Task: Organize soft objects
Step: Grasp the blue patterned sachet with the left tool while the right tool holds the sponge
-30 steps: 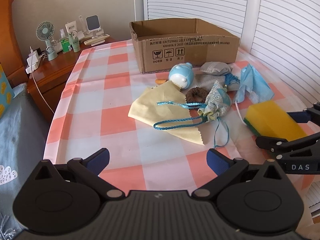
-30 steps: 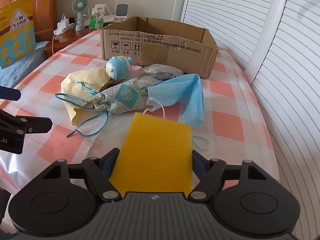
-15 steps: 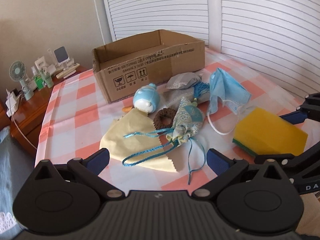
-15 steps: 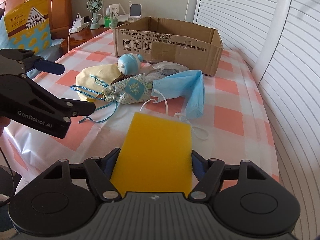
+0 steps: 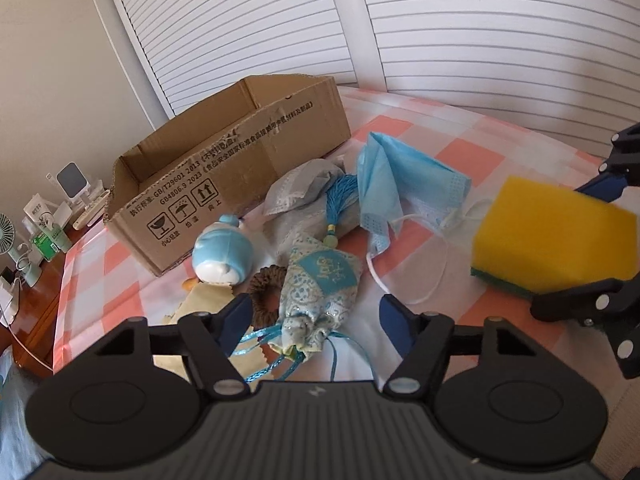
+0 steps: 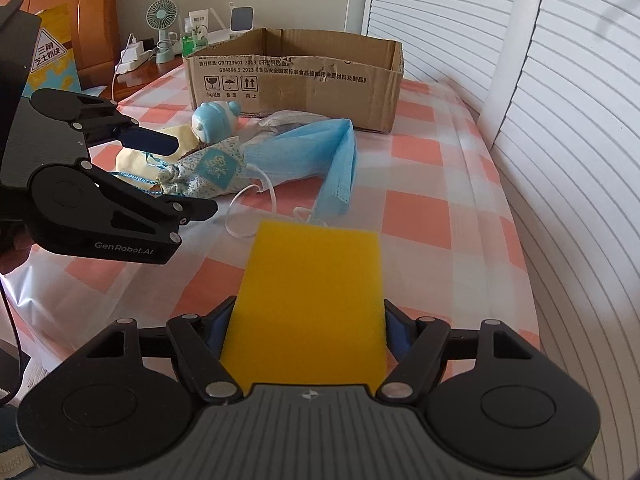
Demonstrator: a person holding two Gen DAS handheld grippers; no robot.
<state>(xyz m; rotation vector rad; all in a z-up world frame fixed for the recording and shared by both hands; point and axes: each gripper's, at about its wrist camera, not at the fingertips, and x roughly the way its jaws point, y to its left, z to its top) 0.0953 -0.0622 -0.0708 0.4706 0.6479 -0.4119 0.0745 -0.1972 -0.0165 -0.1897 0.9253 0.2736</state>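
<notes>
Sponge (image 6: 312,300) sits clamped in right gripper (image 6: 306,332). Left gripper (image 5: 314,314) fingers, just narrowing, straddle the drawstring pouch (image 5: 320,292) untouched. Next, probably, both go into the far cardboard box (image 6: 296,80).

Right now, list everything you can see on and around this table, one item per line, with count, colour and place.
cardboard box: one, brown, far end of table, open top
drawstring pouch: one, blue patterned, between left gripper's fingers
face mask: one, light blue, right of pouch
plush toy: one, blue and white, before box
hair scrunchie: one, brown, beside pouch
cloth: one, pale yellow, under pouch
sponge: one, yellow, in right gripper
desk fan: one, green, nightstand
left gripper: jaws just closing around pouch, not pressing
right gripper: clamped on sponge
</notes>
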